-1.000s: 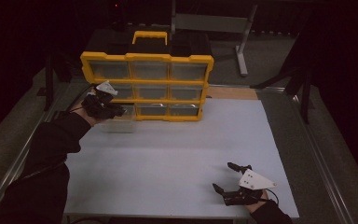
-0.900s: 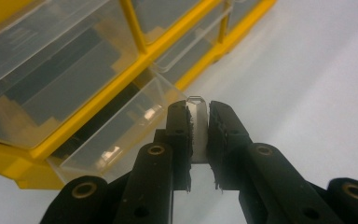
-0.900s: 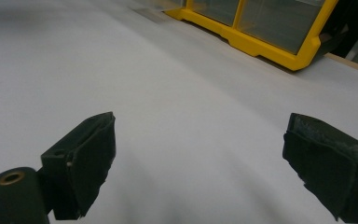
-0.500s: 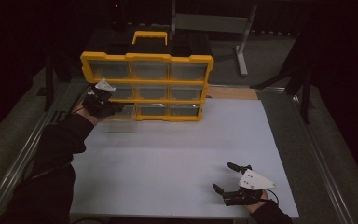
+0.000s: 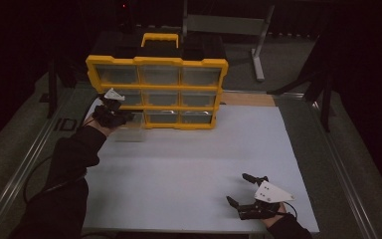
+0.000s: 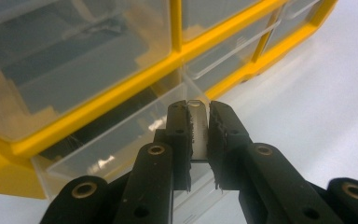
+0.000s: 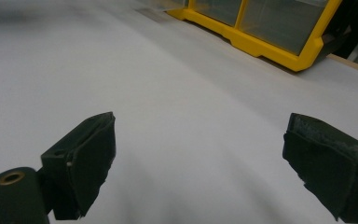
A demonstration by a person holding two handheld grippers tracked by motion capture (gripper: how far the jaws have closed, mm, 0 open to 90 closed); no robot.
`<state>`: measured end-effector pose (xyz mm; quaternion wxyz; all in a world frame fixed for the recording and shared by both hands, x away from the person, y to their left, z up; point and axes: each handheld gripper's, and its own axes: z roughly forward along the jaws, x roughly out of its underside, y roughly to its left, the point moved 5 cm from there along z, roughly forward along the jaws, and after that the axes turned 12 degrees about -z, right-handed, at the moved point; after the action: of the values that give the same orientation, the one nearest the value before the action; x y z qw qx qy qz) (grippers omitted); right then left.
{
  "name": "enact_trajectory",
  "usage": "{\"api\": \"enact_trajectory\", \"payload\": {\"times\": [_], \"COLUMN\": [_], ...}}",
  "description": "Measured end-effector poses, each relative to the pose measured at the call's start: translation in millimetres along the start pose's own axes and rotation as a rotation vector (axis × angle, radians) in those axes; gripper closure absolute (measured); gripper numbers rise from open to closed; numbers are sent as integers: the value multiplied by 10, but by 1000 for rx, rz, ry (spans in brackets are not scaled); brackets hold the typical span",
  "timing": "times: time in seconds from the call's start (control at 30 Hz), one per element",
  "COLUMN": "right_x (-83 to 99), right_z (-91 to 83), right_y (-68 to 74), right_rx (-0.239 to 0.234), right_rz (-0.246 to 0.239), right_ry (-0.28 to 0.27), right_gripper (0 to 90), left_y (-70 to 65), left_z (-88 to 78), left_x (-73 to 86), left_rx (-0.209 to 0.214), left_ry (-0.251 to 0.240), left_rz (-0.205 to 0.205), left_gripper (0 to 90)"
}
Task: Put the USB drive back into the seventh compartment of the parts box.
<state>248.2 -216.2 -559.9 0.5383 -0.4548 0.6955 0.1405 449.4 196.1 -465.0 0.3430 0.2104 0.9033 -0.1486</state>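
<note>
A yellow drawer cabinet (image 5: 156, 92) stands at the desk's (image 5: 189, 164) far edge. Its bottom-left clear drawer (image 6: 121, 140) seems partly pulled out, the left gripper (image 6: 198, 116) clenched on its front lip. The right gripper (image 5: 246, 191) rests spread wide near the front right corner.

The room is dim, and beyond the table (image 5: 189, 164) it falls into near black. The table carries a white top with a strip of bare wood (image 5: 246, 98) at its far right edge and metal rails (image 5: 27, 164) along both sides. Behind it stands a grey metal frame (image 5: 229, 25) on a greenish floor (image 5: 288, 69).
</note>
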Motion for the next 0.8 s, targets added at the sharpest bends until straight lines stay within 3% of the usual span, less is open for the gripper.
{"api": "enact_trajectory", "payload": {"times": [0.13, 0.23, 0.27, 0.3, 0.43, 0.63, 0.8], "right_x": [-4, 5, 5, -4, 2, -4, -1], "right_z": [-3, 4, 4, 1, 1, 0, -2], "right_y": [1, 2, 2, 4, 1, 4, -4], "right_rx": [-1, -7, -7, -4, -6, -4, -2], "right_rz": [0, 4, 4, -2, 3, -2, 5], "right_ry": [-2, 3, 3, -3, 1, -3, -2], "right_gripper": [97, 97, 97, 97, 97, 97, 97], "left_y": [1, 29, 29, 37, 30, 21, 15], "left_z": [65, 112, 112, 147, 134, 95, 77], "left_x": [22, 32, 32, 45, 36, 31, 34], "left_rx": [1, 17, 17, -16, -47, -62, -77], "left_ry": [1, -10, -10, -1, -21, -6, -9], "left_rz": [-6, -40, -40, -41, -58, -64, -69], "left_gripper": [796, 780, 708, 618, 460, 278, 193]}}
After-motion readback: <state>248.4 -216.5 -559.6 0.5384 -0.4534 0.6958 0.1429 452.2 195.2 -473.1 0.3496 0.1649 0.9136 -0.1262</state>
